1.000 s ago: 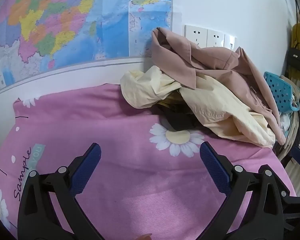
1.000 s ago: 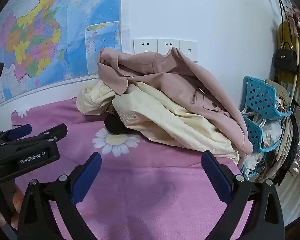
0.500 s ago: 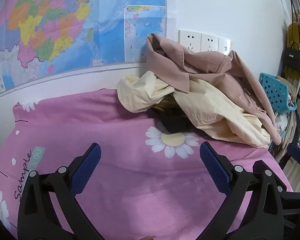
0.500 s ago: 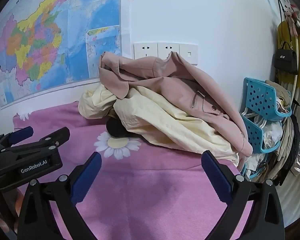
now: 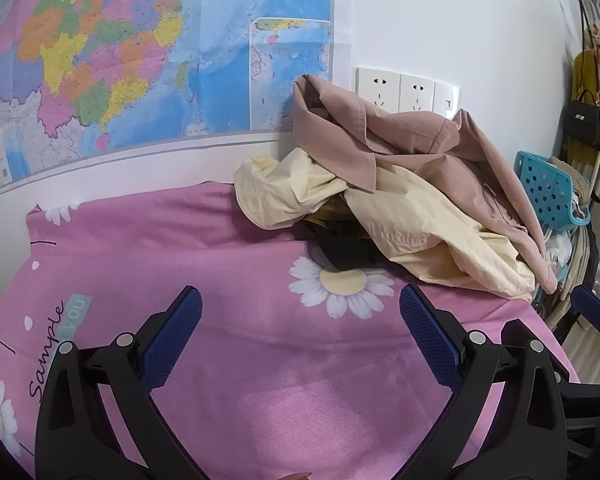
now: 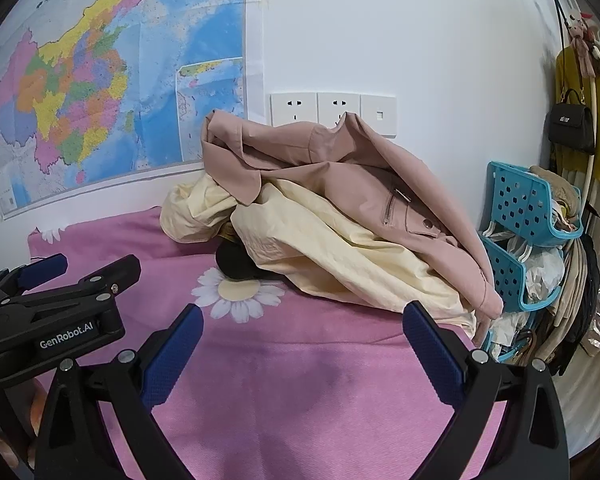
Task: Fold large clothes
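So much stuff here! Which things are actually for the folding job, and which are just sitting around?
For the job:
- pink jacket
- cream garment
- dark garment under the pile
- left gripper and right gripper, both open and empty

Just lying about:
- wall map
- wall sockets
- blue baskets
- black handbag

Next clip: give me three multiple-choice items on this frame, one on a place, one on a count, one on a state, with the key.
1. Where does the pink jacket lie?
A. on top of the cream garment
B. in the blue basket
C. flat on the pink bedsheet

2. How many wall plates sit side by side above the pile?
A. one
B. three
C. five

3. How do both grippers stand?
A. shut on cloth
B. open, holding nothing
C. one shut

Key: A, jacket drapes over cream cloth; B, three white plates; B, left gripper and right gripper fingers spread apart.
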{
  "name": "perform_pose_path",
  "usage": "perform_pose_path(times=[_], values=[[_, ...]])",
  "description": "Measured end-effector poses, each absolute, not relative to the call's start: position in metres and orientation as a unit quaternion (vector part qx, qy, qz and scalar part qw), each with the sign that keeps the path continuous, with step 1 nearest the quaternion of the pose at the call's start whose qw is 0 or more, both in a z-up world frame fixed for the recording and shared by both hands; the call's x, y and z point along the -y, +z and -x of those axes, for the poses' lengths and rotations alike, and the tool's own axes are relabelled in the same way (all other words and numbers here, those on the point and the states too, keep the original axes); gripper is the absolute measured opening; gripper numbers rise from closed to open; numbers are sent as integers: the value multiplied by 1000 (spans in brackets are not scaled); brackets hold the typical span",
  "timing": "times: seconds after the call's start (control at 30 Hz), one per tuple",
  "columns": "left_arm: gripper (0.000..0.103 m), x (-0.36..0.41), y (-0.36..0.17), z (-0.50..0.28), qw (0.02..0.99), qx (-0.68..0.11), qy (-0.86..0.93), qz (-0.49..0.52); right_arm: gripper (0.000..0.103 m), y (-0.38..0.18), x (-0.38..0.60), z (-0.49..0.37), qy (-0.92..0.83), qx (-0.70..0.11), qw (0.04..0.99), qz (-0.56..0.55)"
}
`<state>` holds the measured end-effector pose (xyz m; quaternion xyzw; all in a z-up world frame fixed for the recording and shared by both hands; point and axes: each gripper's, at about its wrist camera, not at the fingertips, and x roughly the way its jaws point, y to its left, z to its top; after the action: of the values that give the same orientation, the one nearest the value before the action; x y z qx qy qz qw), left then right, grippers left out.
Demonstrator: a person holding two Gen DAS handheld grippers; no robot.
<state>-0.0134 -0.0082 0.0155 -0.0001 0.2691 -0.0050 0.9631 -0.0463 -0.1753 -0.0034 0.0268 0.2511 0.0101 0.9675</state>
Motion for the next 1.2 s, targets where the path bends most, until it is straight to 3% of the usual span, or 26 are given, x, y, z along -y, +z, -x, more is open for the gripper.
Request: perform_pose_path(times=[1.2], values=[[98, 4, 14, 15, 963, -268, -4, 9, 97, -4, 177, 45, 13, -251, 967, -30]])
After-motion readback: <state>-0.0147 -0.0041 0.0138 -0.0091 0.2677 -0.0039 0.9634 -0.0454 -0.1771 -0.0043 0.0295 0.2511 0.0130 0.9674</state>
